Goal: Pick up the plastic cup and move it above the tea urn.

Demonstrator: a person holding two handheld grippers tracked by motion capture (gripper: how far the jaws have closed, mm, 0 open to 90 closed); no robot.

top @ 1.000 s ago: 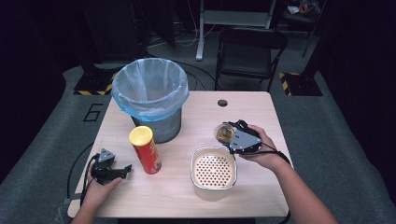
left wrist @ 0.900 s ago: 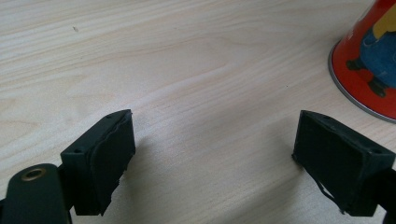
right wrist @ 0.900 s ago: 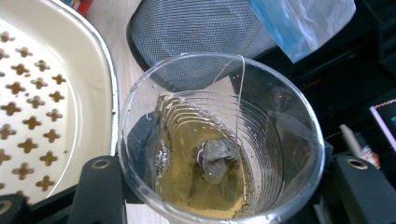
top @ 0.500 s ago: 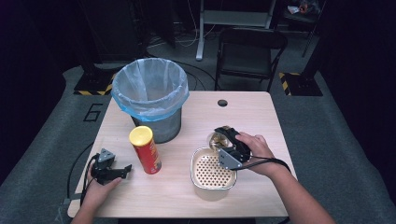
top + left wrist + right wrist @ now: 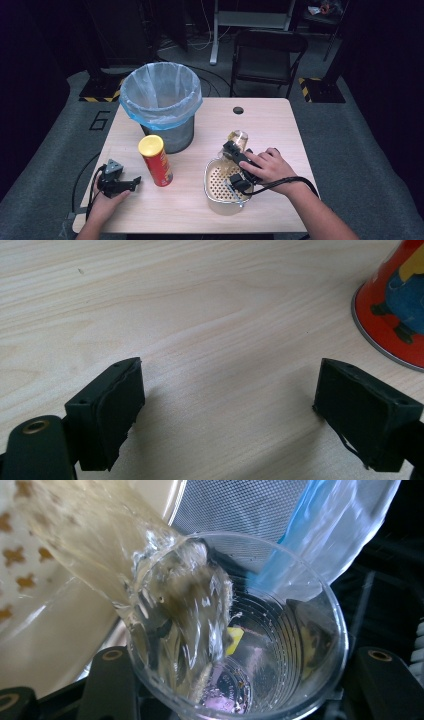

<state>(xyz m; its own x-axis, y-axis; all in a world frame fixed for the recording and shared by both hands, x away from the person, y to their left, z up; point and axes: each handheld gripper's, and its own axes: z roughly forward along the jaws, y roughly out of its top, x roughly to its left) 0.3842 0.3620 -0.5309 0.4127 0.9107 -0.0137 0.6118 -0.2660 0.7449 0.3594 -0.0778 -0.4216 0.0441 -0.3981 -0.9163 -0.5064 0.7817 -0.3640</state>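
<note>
1. Pouring pale liquid, the right gripper (image 5: 235,159) grips a clear cup (image 5: 240,630) between its jaws, tipped over the strainer (image 5: 220,197) on the table (image 5: 280,125).
2. The left gripper (image 5: 227,410) rests on the table, jaws wide apart and empty, beside the red can (image 5: 155,160).
3. A lined bin (image 5: 161,102) stands behind the can.
</note>
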